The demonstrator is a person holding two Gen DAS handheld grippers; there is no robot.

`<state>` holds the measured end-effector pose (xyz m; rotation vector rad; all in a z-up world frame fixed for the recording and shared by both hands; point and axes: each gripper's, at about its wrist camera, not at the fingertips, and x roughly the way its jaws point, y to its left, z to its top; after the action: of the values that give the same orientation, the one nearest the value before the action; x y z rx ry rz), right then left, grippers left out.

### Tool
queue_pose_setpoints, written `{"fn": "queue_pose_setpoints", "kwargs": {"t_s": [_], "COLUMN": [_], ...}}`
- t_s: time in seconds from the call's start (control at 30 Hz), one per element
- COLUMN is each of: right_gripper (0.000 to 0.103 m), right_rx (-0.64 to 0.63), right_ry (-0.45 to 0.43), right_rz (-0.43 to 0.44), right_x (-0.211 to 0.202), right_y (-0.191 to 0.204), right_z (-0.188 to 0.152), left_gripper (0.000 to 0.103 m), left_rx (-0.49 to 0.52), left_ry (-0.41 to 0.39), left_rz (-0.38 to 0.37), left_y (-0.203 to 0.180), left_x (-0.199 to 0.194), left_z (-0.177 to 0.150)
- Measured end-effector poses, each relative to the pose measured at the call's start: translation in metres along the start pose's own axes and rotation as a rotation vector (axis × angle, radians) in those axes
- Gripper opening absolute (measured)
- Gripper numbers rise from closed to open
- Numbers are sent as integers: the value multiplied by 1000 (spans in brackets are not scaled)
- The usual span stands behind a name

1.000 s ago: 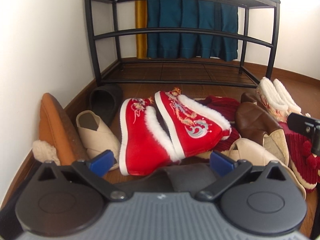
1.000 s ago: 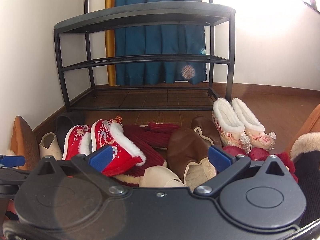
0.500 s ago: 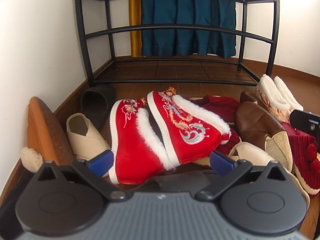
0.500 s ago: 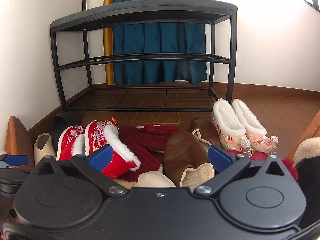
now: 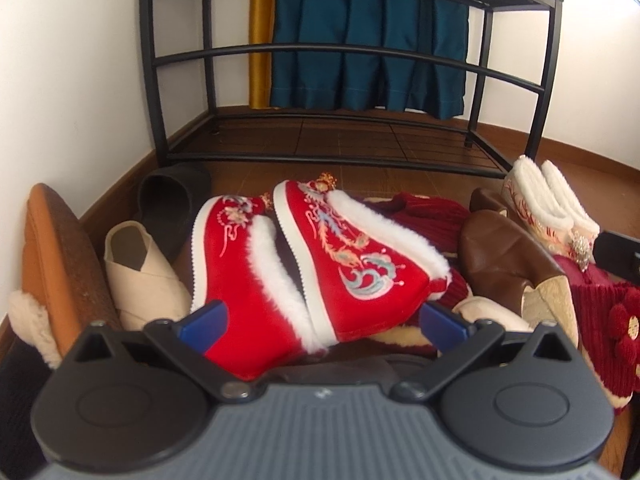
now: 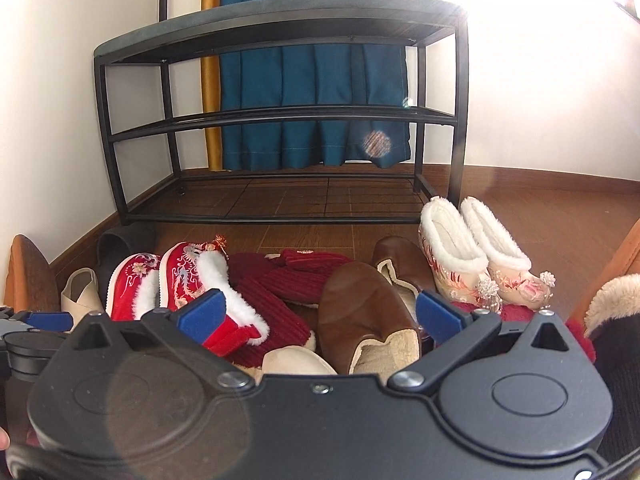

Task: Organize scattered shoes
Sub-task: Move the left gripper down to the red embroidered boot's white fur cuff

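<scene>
Left gripper (image 5: 322,322): jaws spread wide, nothing between the blue pads; it sits low over the near end of the red pair.
Right gripper (image 6: 318,316): jaws wide apart and empty, above the near end of the brown slipper.
Red embroidered boots (image 5: 320,264): two with white fur trim, tipped on their sides and leaning together, left of centre in the pile on the wooden floor (image 6: 560,216).
Brown leather slippers (image 6: 360,312): right of the red pair, one lying partly over the other.
Dark red knitted slippers (image 6: 280,280): between the red boots and the brown slippers, partly under both.
Cream fur-lined pair (image 6: 476,260): upright side by side, far right, near the rack's right leg.
Beige slipper (image 5: 140,276): left of the red pair; a black slipper (image 5: 168,204) lies just beyond it.
Black metal shoe rack (image 6: 280,120): far side against the wall, shelves bare, blue curtain (image 6: 312,80) behind.
</scene>
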<state>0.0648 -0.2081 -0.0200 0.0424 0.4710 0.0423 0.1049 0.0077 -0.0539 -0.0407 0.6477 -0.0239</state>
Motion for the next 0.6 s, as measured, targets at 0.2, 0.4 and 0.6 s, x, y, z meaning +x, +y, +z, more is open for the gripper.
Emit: {"fn": "queue_pose_setpoints", "kwargs": {"t_s": [0.2,0.4,0.6], "right_gripper": [103,103,103], "right_rx": [22,39,46], "right_ry": [-14,-21,-29], "right_rz": [2,-7,-14], "right_x": [0,2,1], "right_y": [-11,-23,-31], "right_z": [1,0,0], "left_gripper": [103,103,103], "left_rx": [7,58,52], "left_ry": [-47,-107,-50], "left_rz": [23,109,7], "left_y": [-5,-23,-23], "left_x": [10,20,26], "left_z": [2,8,28]}}
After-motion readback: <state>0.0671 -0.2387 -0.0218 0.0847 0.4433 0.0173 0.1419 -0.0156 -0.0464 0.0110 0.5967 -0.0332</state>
